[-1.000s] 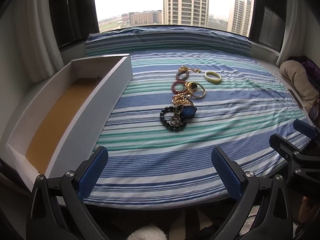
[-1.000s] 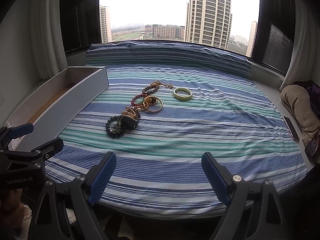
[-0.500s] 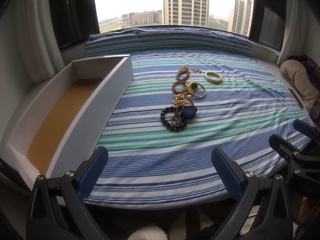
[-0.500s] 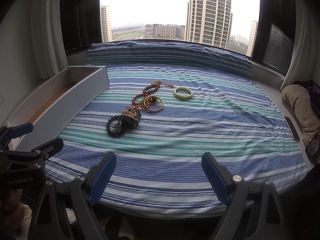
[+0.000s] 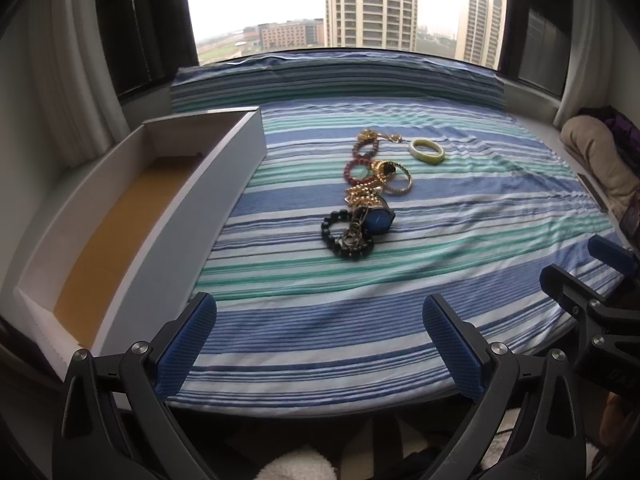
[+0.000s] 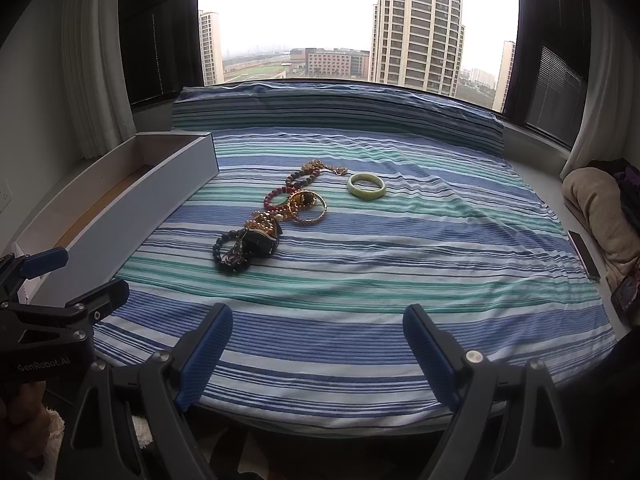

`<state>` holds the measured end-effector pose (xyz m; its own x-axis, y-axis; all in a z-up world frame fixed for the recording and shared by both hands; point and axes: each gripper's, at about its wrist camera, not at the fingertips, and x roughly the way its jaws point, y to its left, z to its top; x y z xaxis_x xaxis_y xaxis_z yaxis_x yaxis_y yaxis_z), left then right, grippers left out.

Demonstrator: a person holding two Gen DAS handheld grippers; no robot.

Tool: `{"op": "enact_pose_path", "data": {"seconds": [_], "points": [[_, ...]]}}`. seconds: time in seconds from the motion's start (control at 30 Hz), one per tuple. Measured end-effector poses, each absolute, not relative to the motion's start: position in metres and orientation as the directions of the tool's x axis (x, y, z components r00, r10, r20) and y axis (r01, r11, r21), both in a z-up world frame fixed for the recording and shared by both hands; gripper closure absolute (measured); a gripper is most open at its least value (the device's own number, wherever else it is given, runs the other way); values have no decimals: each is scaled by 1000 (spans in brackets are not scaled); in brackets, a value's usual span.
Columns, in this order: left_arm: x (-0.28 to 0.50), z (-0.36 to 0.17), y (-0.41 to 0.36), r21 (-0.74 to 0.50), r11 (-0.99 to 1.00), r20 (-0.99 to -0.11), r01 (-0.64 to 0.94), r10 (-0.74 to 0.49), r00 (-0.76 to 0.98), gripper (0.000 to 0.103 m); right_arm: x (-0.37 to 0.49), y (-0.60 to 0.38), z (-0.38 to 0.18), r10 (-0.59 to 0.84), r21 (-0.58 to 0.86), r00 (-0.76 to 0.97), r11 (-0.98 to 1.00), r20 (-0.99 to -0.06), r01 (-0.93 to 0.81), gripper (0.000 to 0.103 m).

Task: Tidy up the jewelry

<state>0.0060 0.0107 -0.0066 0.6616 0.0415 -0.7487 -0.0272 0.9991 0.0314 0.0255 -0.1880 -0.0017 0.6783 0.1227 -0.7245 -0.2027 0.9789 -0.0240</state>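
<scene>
A pile of jewelry lies mid-bed on the striped sheet: a black bead bracelet [image 5: 346, 236] [image 6: 230, 252], a blue-faced watch [image 5: 380, 218], gold chains [image 5: 362, 196], a red bead bracelet [image 5: 356, 170] and a pale green bangle [image 5: 427, 150] [image 6: 366, 186]. A long white box [image 5: 168, 216] [image 6: 132, 216] with a tan floor lies at the left, empty. My left gripper [image 5: 320, 328] is open and empty over the near edge of the bed. My right gripper [image 6: 318, 336] is open and empty beside it.
The striped bed [image 5: 460, 240] runs to a window with towers outside. A beige cushion [image 5: 600, 156] and a dark phone [image 6: 582, 254] lie at the right edge. Curtains hang at both sides.
Both grippers have crept slightly forward toward the jewelry. Nothing on the bed has moved.
</scene>
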Motion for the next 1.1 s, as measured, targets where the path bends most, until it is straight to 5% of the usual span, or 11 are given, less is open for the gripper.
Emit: {"op": "enact_pose_path", "data": {"seconds": [1.1], "points": [[9, -13, 7, 32, 999, -762, -25, 41, 647, 1, 27, -189, -3, 117, -27, 675, 980, -729, -199, 14]]}}
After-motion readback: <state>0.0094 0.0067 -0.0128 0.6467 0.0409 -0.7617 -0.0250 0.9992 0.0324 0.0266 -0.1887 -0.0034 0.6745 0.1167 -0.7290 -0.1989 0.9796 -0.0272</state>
